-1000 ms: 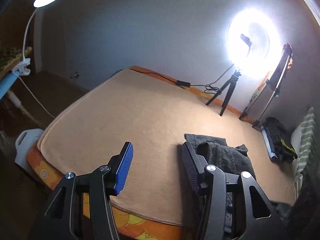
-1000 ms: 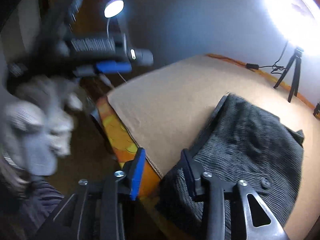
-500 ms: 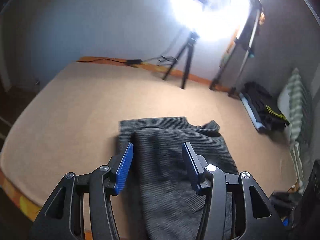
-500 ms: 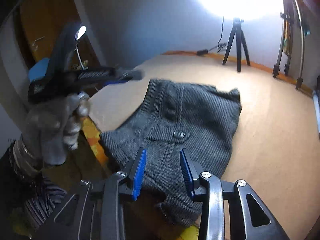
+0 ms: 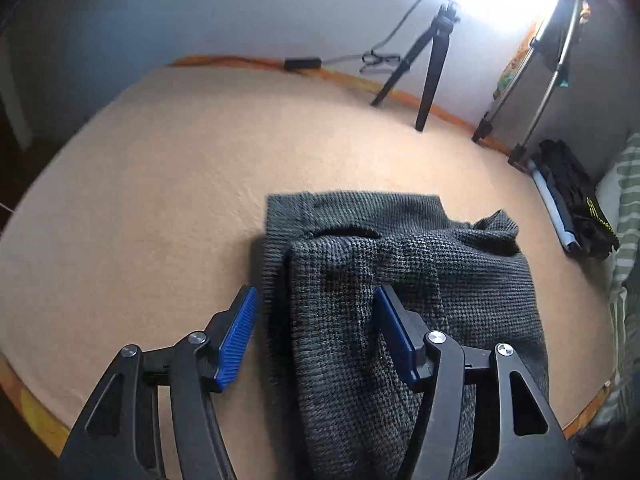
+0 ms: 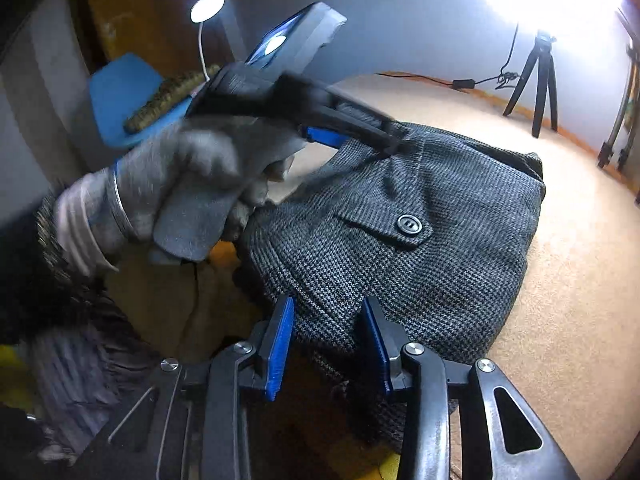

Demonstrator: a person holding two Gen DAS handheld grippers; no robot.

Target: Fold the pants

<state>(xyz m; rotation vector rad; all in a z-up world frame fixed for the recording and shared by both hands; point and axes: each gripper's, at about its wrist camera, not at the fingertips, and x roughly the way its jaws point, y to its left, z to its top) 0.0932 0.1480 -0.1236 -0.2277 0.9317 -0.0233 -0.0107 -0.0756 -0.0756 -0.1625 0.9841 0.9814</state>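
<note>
Left and right wrist views. The pants (image 5: 404,292), a dark grey houndstooth-weave garment, lie bunched on the tan-covered bed (image 5: 160,200) near its front edge, with part of the fabric hanging over that edge in the right wrist view. A flap pocket with a single black button (image 6: 408,225) faces upward.

The left gripper (image 5: 316,336) is released, its blue-padded jaws spread wide; the left side edge of the pants lies between them, and whether either pad touches the cloth cannot be told. In the right wrist view the same gripper (image 6: 352,136) reaches the far left part of the pants, held in a grey-gloved left hand (image 6: 180,184).

The right gripper (image 6: 326,344) is likewise released, jaws apart, straddling a corner of the fabric at the front edge of the bed; no grasp is visible.

Along the far edge of the bed stand a black tripod (image 5: 420,64) under a bright light, a cable with an inline box (image 5: 302,63), and a second metal stand (image 5: 540,80) toward the far right corner. A dark bundle (image 5: 576,200) lies at the right edge. A gooseneck lamp (image 6: 207,2) glows beyond the left side.
</note>
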